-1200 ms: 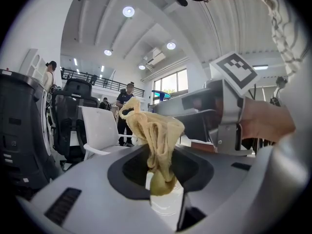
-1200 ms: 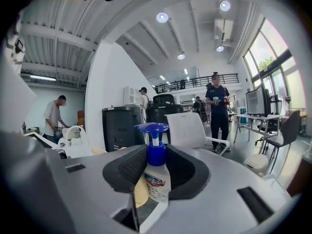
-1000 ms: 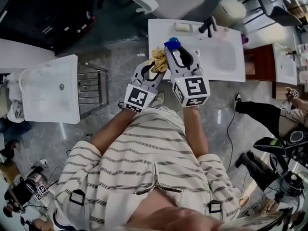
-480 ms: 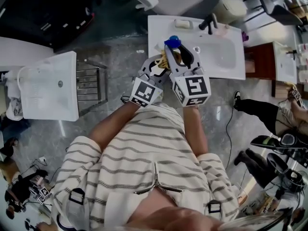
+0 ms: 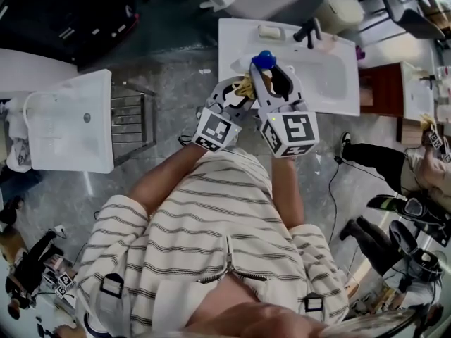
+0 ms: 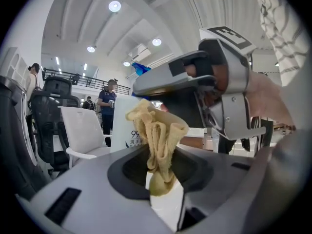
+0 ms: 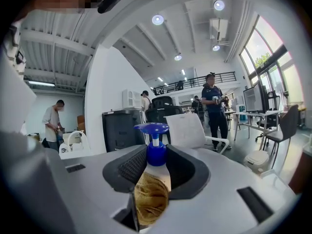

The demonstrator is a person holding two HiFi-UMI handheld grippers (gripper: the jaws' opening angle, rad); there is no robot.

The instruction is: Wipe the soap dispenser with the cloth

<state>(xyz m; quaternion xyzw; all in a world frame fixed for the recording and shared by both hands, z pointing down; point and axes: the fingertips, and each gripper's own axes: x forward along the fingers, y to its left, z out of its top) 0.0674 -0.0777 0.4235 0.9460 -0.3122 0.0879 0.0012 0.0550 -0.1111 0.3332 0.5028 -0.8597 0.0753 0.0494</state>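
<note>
The jaws of the right gripper (image 7: 156, 172) are closed on the body of the soap dispenser (image 5: 263, 60), held above the white washbasin (image 5: 338, 83) in the upper middle of the head view. The jaws of the left gripper (image 6: 163, 174) pinch the yellow cloth (image 6: 158, 130), which lies against the dispenser's lower part.

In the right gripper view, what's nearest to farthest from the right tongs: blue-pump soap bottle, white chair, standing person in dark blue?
1. Blue-pump soap bottle: between the right tongs.
2. White chair: just behind, slightly right.
3. Standing person in dark blue: far back, right.
</note>
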